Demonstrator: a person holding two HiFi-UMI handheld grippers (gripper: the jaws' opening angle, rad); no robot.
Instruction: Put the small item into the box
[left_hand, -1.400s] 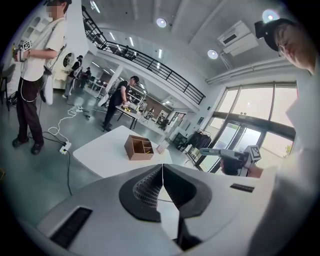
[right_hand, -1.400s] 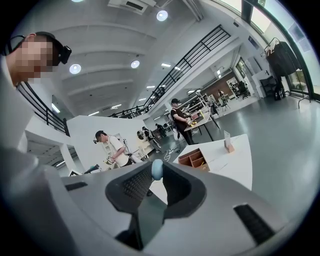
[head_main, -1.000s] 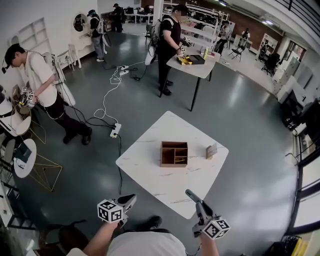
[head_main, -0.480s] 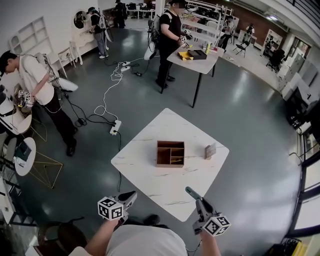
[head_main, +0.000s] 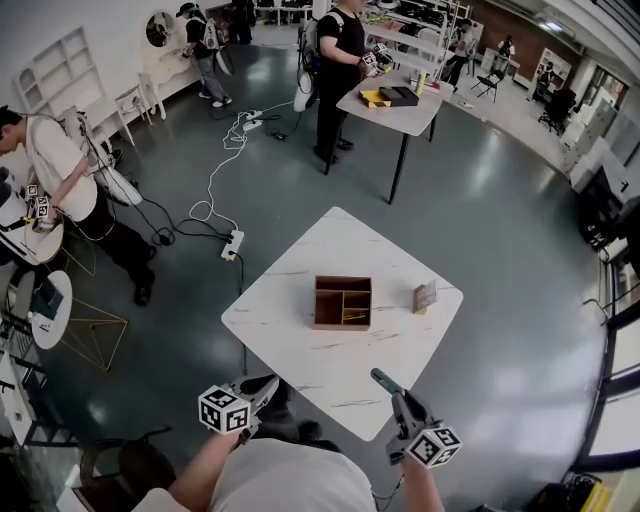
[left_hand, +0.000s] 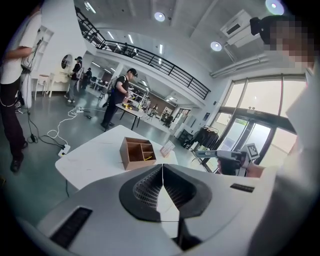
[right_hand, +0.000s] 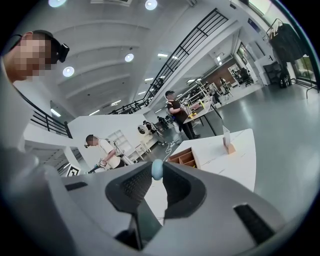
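A brown wooden box (head_main: 343, 302) with compartments stands in the middle of a white marble table (head_main: 300, 350); a thin yellow item (head_main: 352, 318) lies in one compartment. The box also shows in the left gripper view (left_hand: 136, 152) and the right gripper view (right_hand: 184, 157). My right gripper (right_hand: 157, 170) is shut on a small pale blue ball (right_hand: 157, 169), held at its tips. It hovers at the table's near edge (head_main: 378, 378). My left gripper (left_hand: 161, 166) is shut with nothing in it, near the table's near-left edge (head_main: 268, 383).
A small card stand (head_main: 425, 297) sits on the table right of the box. A power strip (head_main: 232, 243) and cables lie on the floor to the left. Small round tables (head_main: 45, 310) and a person stand far left; another table (head_main: 390, 105) with a person stands behind.
The view has shifted slightly toward the table. Both grippers stay at the near edge, the right still shut on the ball. People in the background have moved.
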